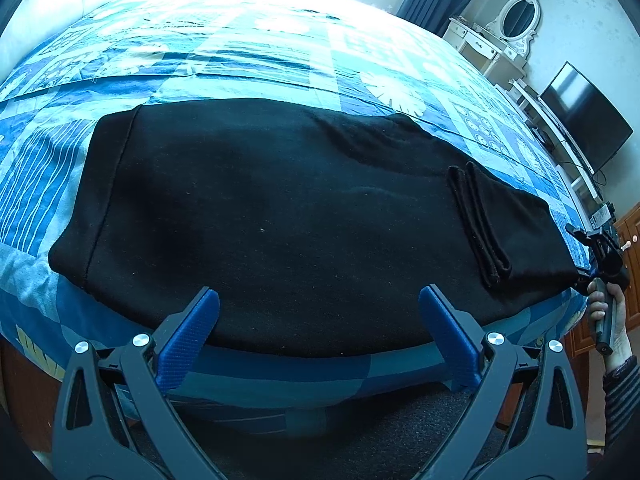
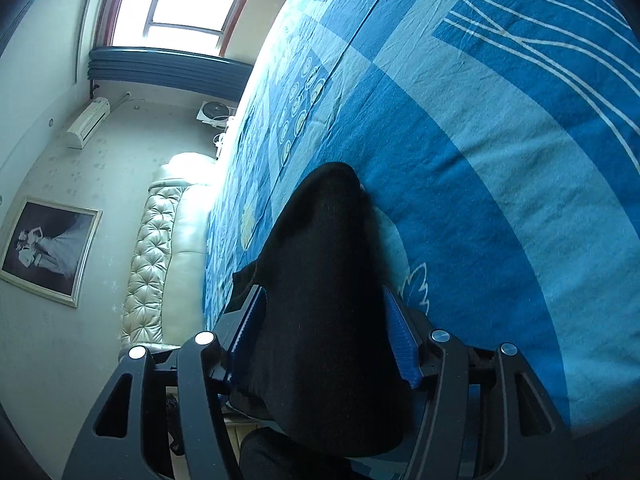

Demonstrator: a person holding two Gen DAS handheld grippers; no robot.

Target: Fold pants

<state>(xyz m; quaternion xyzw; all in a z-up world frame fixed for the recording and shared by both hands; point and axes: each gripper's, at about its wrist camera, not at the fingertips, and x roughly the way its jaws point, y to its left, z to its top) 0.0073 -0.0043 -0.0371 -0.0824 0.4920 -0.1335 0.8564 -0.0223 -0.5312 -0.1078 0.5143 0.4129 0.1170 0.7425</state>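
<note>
On the bed point(image 1: 240, 60), over a blue patterned bedspread point(image 2: 500, 160), the black pants point(image 1: 280, 208) lie spread across the near edge, folded lengthwise, with the leg cuffs point(image 1: 480, 224) doubled back on top toward the right end. The left gripper point(image 1: 319, 312) hangs just short of the near hem, angled steeply down at the cloth; its jaws stand wide apart with nothing between them, the blue pads point(image 1: 192, 332) clear of the fabric. The right gripper point(image 2: 324, 320) sits at the right end of the pants, rolled onto its side so the bed runs upright in its own view. Its jaws stand partly open, with a bunched fold of the black cloth lying between them; whether the pads still press on it cannot be told. In the left wrist view a hand point(image 1: 608, 312) in a striped sleeve point(image 1: 620, 392) grasps that gripper's handle at the bed's right corner.
</note>
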